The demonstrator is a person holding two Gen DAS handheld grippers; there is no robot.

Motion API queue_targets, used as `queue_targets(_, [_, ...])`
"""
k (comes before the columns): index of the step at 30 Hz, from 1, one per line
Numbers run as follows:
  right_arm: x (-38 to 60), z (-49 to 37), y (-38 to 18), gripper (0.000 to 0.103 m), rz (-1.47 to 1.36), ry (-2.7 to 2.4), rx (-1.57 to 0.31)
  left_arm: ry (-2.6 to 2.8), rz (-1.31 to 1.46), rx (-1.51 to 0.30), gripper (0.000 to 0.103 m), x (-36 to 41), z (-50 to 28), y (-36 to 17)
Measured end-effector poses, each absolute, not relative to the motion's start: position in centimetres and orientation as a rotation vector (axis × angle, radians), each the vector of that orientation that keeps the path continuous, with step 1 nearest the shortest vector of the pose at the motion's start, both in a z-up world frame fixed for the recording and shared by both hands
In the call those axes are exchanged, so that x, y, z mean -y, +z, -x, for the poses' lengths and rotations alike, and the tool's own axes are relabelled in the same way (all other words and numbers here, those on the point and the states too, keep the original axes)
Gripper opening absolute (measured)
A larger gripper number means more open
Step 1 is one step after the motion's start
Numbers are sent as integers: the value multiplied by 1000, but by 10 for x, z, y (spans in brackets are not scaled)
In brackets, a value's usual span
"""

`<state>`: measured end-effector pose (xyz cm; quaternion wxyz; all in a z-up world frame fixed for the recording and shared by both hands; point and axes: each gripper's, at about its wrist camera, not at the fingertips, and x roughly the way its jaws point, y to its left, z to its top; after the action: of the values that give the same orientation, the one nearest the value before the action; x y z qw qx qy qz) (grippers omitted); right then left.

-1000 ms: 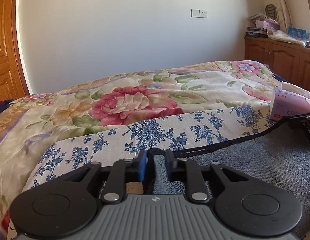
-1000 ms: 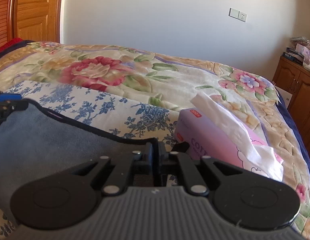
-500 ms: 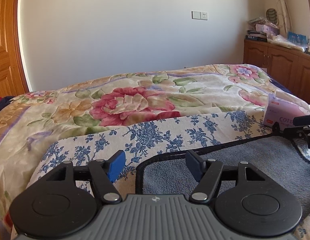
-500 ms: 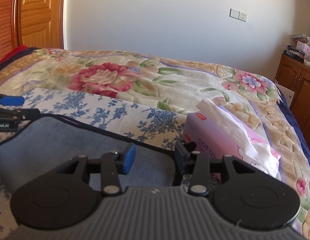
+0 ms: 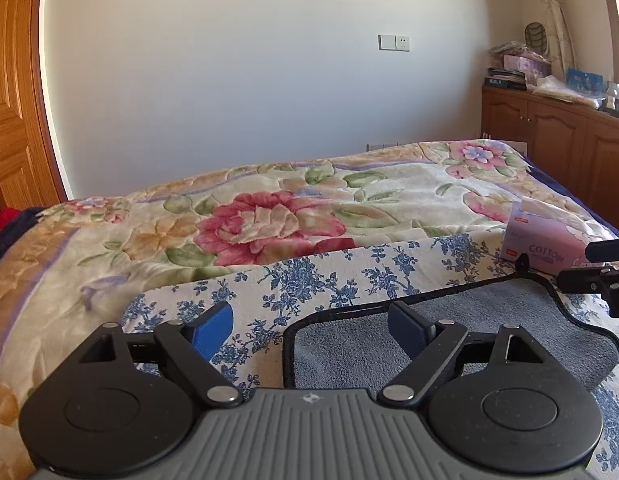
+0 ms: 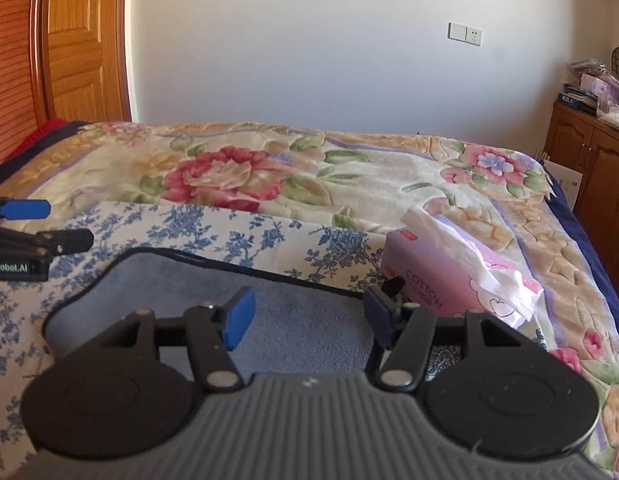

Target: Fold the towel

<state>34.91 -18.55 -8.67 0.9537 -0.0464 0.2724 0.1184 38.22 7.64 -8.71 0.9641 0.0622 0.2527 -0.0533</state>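
1. Left gripper (image 5: 311, 326) up close, jaws spread wide and gripping nothing, poised over the towel's left corner.
2. Right gripper (image 6: 307, 320) is just as wide, nothing between its fingers, above the towel's right end.
3. The towel (image 6: 181, 280) is grey-blue, plush, with dark piped edging (rounded corners), lying flat on a blue-flowered cloth (image 5: 349, 276) near the bed's front edge.
4. Its near edge is hidden behind both gripper bodies.
5. Just past its right corner sits a pink tissue box (image 6: 441, 284) reading "COTTON".
6. Farther on there's a floral bedspread (image 5: 269, 220), then a white wall with a switch plate (image 5: 394, 43); wooden door (image 6: 85, 40) on the left, wooden cabinets (image 5: 549, 128) on the right.
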Motion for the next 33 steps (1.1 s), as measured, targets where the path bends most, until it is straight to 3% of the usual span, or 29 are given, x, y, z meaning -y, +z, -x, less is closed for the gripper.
queue_targets(4, [185,-340,-79,65,86,244,-543,-113,-123,-505,93,-75,-370,-80])
queue_targets(8, [183,-329,-72,85,95,223,-508,-119,-125,-502,93,-73,-360,-77])
queue_targets(22, [187,-302,-57,91,91,205,-487,-148,-153,-478,99,-58,-325,-54])
queue_targets(26, [188,-288,-49,103,99,206,-469,-153,-159,-472,99,-53,-316,-46])
queue_targets(33, [191,-267,-36,103,106,193,-453,-153,-152,-449,102,-48,-297,-27])
